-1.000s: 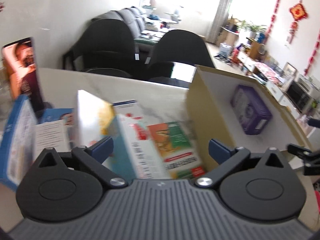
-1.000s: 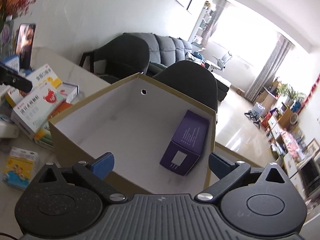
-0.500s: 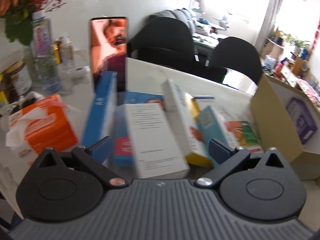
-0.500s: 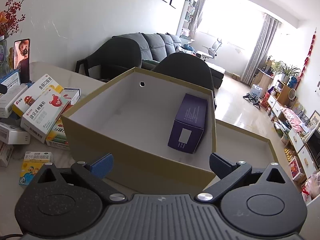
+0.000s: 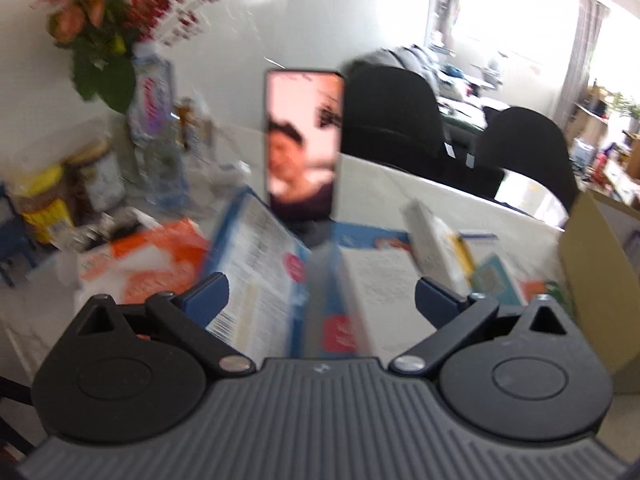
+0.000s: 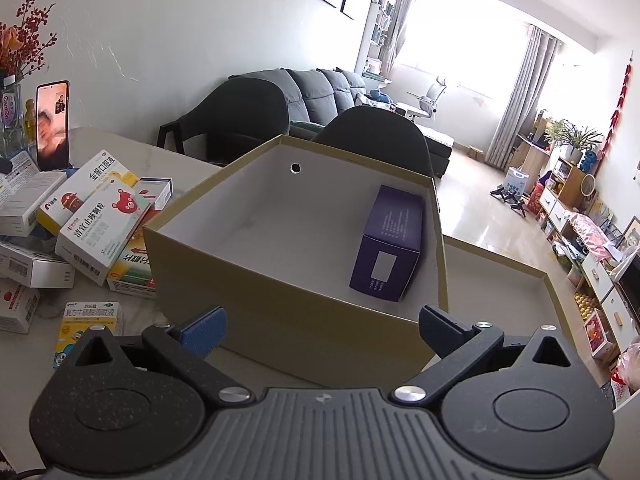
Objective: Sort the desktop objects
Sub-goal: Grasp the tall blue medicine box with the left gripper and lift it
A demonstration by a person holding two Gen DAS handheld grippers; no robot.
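Left wrist view. The left tool [image 5: 320,296] is hanging with its jaws spread wide, gripping nothing, above a clutter of boxes on the pale worktop [image 5: 424,192]. A blue-edged box [image 5: 260,264] is standing tilted between the fingers, with a white box [image 5: 372,288] printed with small text lying just beside it. An orange tissue pack [image 5: 148,260] is lying to the left. A phone [image 5: 304,140] is standing upright behind the boxes, its screen lit. Flowers [image 5: 108,20], a bottle and jars are standing at far left, all blurred. The cardboard box [image 5: 588,280] is showing one tan wall at the right edge. Two dark chairs [image 5: 392,120] are standing beyond the worktop.

Right wrist view. The right tool [image 6: 320,328] is hovering with its jaws wide apart and empty, facing the near wall of the cardboard box [image 6: 280,312]. Inside, a purple box [image 6: 390,240] is lying against the right wall, well apart from the round hole in the far wall. The box lid [image 6: 520,280] is lying behind and to the right. To the left, the medicine boxes are lying in a loose heap on the worktop [image 6: 120,144]: a white-and-red carton with a bear [image 6: 102,232] is resting over a yellow carton [image 6: 86,192], and a small yellow eye-drop carton [image 6: 86,328] is lying apart, nearer the tool.
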